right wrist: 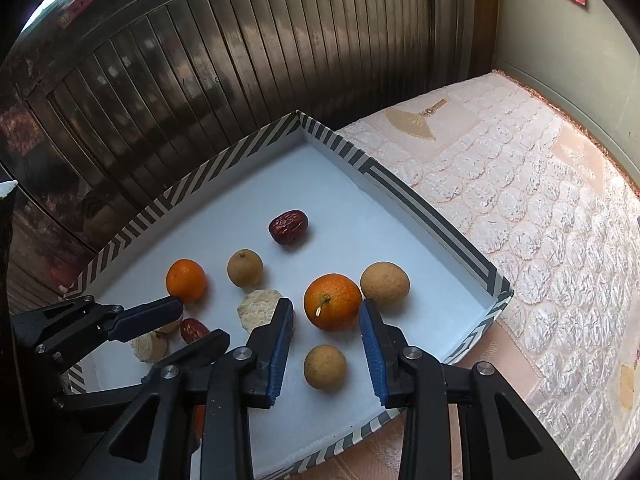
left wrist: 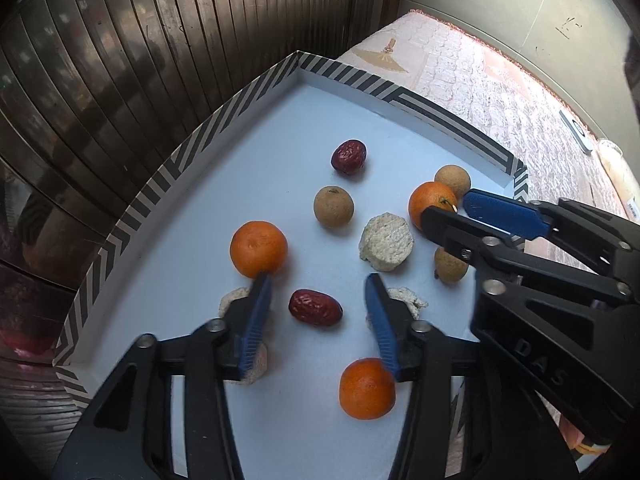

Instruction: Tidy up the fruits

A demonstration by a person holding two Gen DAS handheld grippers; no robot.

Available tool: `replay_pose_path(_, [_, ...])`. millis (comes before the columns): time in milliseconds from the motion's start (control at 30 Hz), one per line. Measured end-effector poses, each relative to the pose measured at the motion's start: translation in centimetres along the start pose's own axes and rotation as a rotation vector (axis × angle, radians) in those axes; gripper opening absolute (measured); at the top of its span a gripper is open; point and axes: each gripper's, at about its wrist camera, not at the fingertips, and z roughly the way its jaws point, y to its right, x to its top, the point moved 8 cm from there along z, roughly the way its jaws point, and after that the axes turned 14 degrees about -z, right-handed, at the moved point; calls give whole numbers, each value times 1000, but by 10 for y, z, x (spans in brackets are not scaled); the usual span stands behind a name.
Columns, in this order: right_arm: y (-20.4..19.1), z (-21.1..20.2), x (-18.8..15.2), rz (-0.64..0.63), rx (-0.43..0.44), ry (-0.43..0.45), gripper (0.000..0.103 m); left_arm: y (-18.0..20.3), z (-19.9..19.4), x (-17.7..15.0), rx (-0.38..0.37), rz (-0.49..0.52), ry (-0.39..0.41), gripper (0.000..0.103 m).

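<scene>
A white tray (left wrist: pixel 224 168) with a striped rim holds mixed fruit. My left gripper (left wrist: pixel 318 286) is open, its jaws on either side of a red date (left wrist: pixel 315 307). An orange (left wrist: pixel 259 249) lies just past its left fingertip, and another orange (left wrist: pixel 367 388) lies near its right finger. My right gripper (right wrist: pixel 326 312) is open, its jaws flanking an orange with a stem (right wrist: pixel 332 307); it also shows in the left wrist view (left wrist: pixel 460 208). A brown longan (right wrist: pixel 324 367) lies between its fingers, nearer the camera.
Also in the tray: a second date (left wrist: pixel 349 157), longans (left wrist: pixel 333 207) (right wrist: pixel 385 284), and pale rough cakes (left wrist: pixel 386 247). A quilted mattress (right wrist: pixel 540 208) lies right of the tray. A dark slatted shutter (right wrist: pixel 200 60) stands behind it.
</scene>
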Motion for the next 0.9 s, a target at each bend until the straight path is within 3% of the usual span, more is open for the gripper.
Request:
replay_pose_path(200, [-4,-29,-5,13,-21,58,33,-4,-7,-1,12,-23,17,57])
replay_pose_path(433, [-5,-59,-17,55,-49,109,37,-8,-27,4,81,-7,92,57])
replay_pose_path(733, [-7,-88,-41,111,-101,154,41,6,-58,0,83,38,183,57])
replay_pose_path(900, [-3,-98,-51,122,-108,152,41,12,-64,-7,20,18,172,57])
